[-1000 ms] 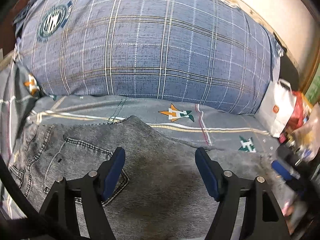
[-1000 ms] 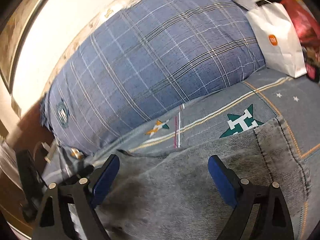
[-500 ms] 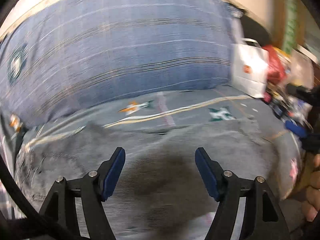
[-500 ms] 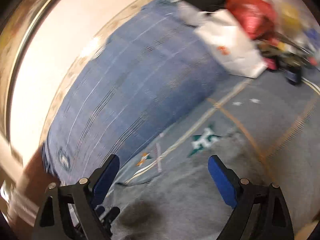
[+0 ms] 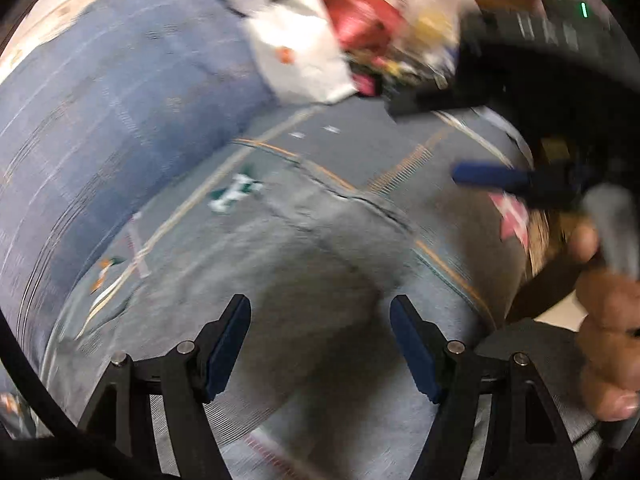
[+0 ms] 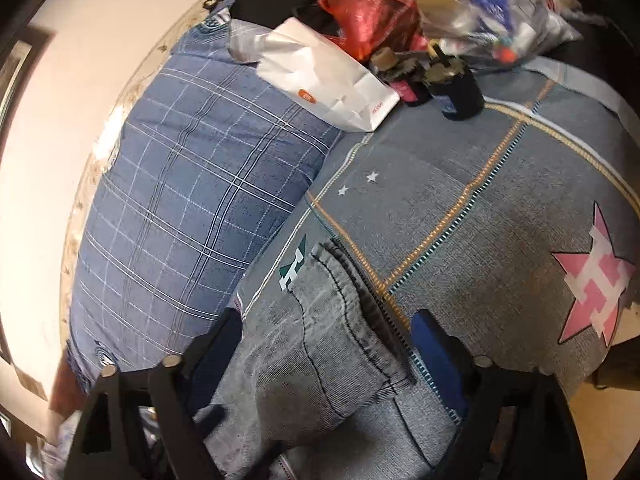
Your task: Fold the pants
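Grey denim pants (image 5: 304, 280) lie flat on a grey patterned bedspread (image 6: 460, 200). In the right wrist view the leg-hem end of the pants (image 6: 332, 332) lies between the fingers. My left gripper (image 5: 320, 344) is open and empty just above the denim; the view is blurred. My right gripper (image 6: 324, 356) is open, its blue pads either side of the pant leg end, not closed on it. The right gripper also shows in the left wrist view (image 5: 492, 176), held by a hand at the right.
A big blue plaid pillow (image 6: 192, 208) lies along the wall on the left. A white paper bag (image 6: 332, 84), a red plastic bag (image 6: 368, 8), a clear bag of items (image 6: 500, 4) and a dark cup (image 6: 460, 92) crowd the far corner. The bed edge is at the right (image 6: 600, 360).
Both grippers swept right along the pants, from the waist and pocket end toward the leg hems. The bags in the corner came into view. Both stayed open.
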The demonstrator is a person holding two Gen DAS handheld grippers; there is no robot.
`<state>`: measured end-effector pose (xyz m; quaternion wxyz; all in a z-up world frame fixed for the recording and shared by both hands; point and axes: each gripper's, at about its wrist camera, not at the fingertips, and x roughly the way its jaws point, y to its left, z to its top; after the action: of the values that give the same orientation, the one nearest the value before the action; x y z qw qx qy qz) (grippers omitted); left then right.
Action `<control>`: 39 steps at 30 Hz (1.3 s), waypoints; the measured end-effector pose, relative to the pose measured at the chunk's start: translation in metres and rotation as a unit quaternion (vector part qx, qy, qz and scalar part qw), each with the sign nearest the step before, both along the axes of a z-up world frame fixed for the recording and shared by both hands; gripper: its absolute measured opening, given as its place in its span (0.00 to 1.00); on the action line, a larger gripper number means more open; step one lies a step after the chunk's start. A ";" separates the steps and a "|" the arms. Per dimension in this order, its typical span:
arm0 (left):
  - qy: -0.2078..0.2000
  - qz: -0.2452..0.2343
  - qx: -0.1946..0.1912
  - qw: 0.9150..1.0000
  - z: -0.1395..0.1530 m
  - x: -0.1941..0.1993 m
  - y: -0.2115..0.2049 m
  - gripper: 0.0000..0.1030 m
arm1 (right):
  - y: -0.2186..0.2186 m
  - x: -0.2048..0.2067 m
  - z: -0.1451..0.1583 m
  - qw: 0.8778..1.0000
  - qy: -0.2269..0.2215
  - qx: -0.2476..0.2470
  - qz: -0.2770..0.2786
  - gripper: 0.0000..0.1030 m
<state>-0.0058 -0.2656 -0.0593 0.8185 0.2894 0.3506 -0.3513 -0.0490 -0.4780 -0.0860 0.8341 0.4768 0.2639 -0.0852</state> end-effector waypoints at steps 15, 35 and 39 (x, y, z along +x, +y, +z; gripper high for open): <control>0.012 -0.032 0.022 0.999 -0.037 0.008 -0.048 0.17 | -0.040 -0.007 -0.037 0.996 -0.018 0.080 -0.025 0.73; 0.113 0.073 -0.155 0.979 0.000 0.022 0.004 0.14 | -0.019 0.106 -0.079 0.974 0.053 0.151 0.158 0.20; 0.122 0.081 -0.213 0.966 0.018 0.015 0.026 0.14 | -0.010 0.099 -0.051 0.977 -0.015 0.125 0.172 0.19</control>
<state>0.0095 -0.2394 -0.0411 0.8381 0.0339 0.3869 -0.3831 0.0502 -0.4884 -0.1367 0.7741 0.5258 0.3381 0.1002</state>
